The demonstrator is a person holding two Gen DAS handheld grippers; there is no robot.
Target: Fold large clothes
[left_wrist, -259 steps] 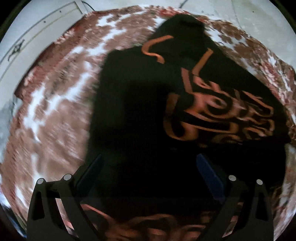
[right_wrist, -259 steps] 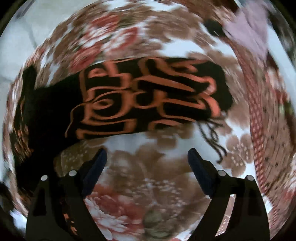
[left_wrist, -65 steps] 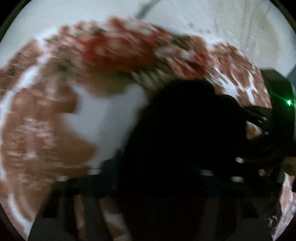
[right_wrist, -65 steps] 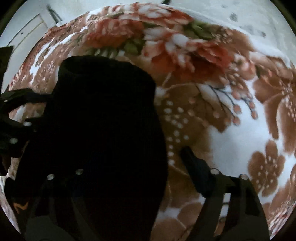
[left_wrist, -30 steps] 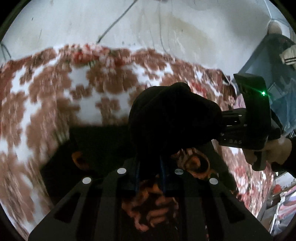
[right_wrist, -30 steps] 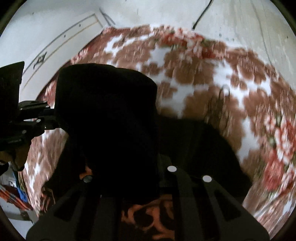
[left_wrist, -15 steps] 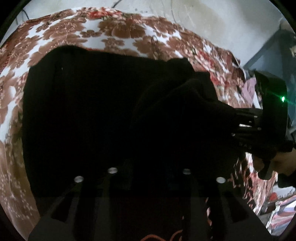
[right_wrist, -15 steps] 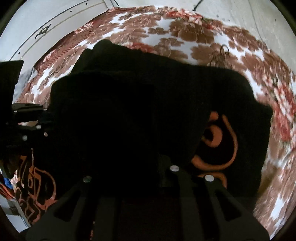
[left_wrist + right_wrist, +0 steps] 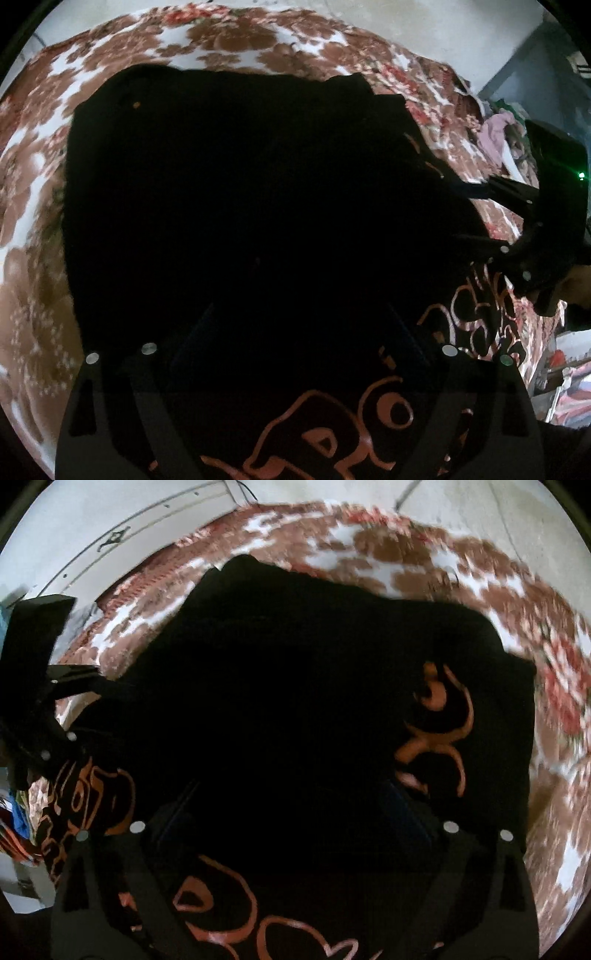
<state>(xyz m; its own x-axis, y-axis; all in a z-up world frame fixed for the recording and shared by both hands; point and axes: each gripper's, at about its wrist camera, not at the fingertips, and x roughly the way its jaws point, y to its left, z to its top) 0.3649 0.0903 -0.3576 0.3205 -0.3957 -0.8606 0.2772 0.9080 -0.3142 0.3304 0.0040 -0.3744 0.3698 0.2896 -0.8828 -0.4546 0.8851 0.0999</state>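
Nearest the lens in the left wrist view, the left gripper (image 9: 295, 332) stood with its jaws spread wide and nothing pinched; they had just been opening, and only the large black fabric garment with orange line-drawn lettering (image 9: 240, 192) lay flat under the gap, where a second earlier a bunched fold had been clamped there. The right wrist view showed the same for the right gripper (image 9: 291, 808): jaws just opened to a wide gap, no cloth between the pads, orange print (image 9: 436, 716) showing just beyond the right-hand finger. Compared with a second earlier, the raised hump of black cloth was gone from both views and the fabric lay down as a broad dark panel, near edge over the printed layer. Judged: both hands had carried an edge across and dropped it, so one fold looked complete. Further out, the garment rested on the brown, white and red floral blanket (image 9: 229, 40), which showed round its far and side edges. Beyond, pale wall (image 9: 332, 491); a pinkish cloth heap (image 9: 495, 136) at far right. Next likely step: regrip for another fold.
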